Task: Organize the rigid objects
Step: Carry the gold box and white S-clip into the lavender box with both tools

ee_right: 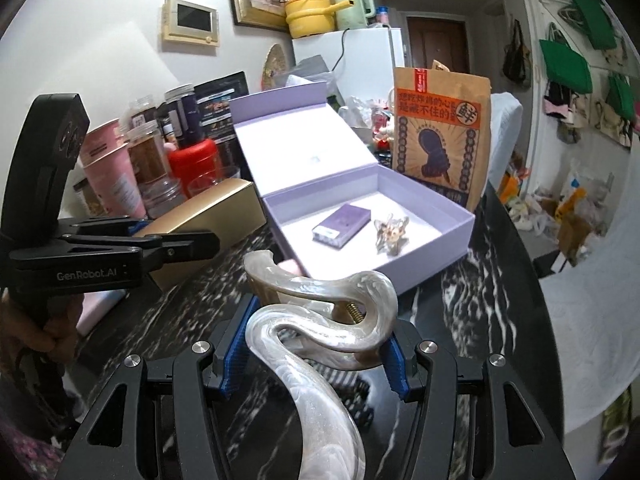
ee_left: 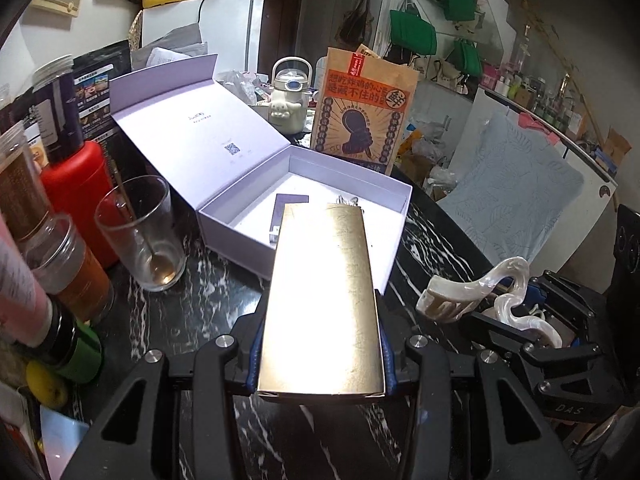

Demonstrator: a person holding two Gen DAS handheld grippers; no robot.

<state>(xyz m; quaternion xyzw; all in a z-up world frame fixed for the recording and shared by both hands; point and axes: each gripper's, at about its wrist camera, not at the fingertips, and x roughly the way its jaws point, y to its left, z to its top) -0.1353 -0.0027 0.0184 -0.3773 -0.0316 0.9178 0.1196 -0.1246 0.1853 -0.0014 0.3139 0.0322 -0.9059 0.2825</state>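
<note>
My left gripper (ee_left: 322,344) is shut on a long gold box (ee_left: 324,300), held above the dark marble table and pointing toward an open lavender gift box (ee_left: 394,210). My right gripper (ee_right: 314,354) is shut on a large pearly white hair claw (ee_right: 320,320); the same hair claw (ee_left: 472,292) shows at the right of the left wrist view. Inside the lavender gift box (ee_right: 440,216) lie a small purple box (ee_right: 342,226) and a small clear hair clip (ee_right: 392,234). The gold box (ee_right: 208,220) and the left gripper (ee_right: 176,246) appear at the left of the right wrist view.
A drinking glass (ee_left: 140,236) with a spoon, a red canister (ee_left: 80,200) and several jars crowd the table's left side. A brown paper snack bag (ee_left: 360,112) stands behind the gift box, with a cream kettle (ee_left: 290,96) beside it. The table's edge curves at the right.
</note>
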